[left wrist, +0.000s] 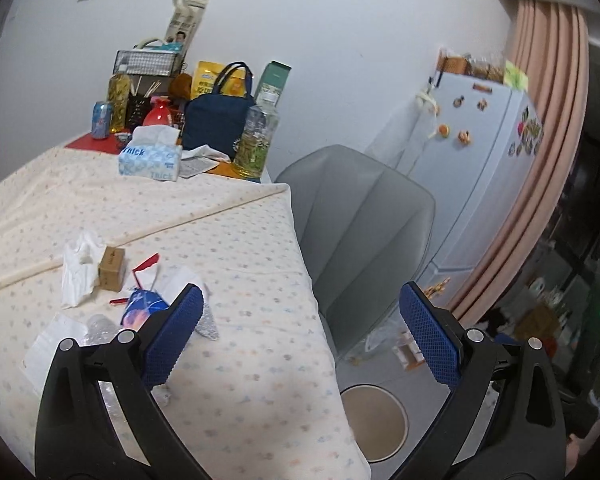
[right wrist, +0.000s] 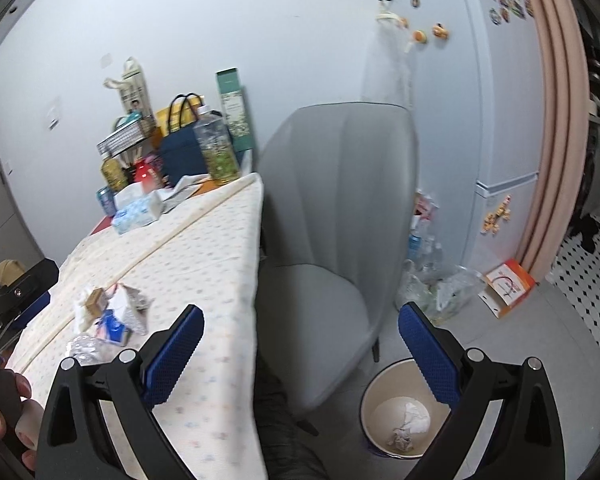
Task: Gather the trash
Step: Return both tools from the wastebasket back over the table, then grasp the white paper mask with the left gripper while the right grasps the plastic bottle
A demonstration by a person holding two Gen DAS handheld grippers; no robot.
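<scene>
Trash [left wrist: 140, 300] is lying in a loose cluster on the bench [left wrist: 240, 240], at about ten o'clock from the left gripper [left wrist: 300, 332] and nine o'clock from the right gripper [right wrist: 300, 352]. Making up the cluster are a crumpled white tissue [left wrist: 78, 268], a small brown box [left wrist: 112, 268], a blue wrapper [left wrist: 142, 308], red scraps and clear plastic film [left wrist: 96, 328]. The pile is stretching roughly from near-left to far-right across the cloth, with no single long piece. Judging by both views, the left gripper is sitting nearer the pile, its left finger partly covering the wrapper; the right one is hanging out past the bench edge.

Both pairs of fingers are standing wide apart, holding nothing.

Down at five o'clock, a round bin [right wrist: 404, 412] is standing on the floor beside a grey chair [right wrist: 332, 216], already holding two crumpled white wads. Farther back on the bench, a tissue box [left wrist: 150, 158], bottles and a navy bag [left wrist: 218, 120] are crowding the wall.
</scene>
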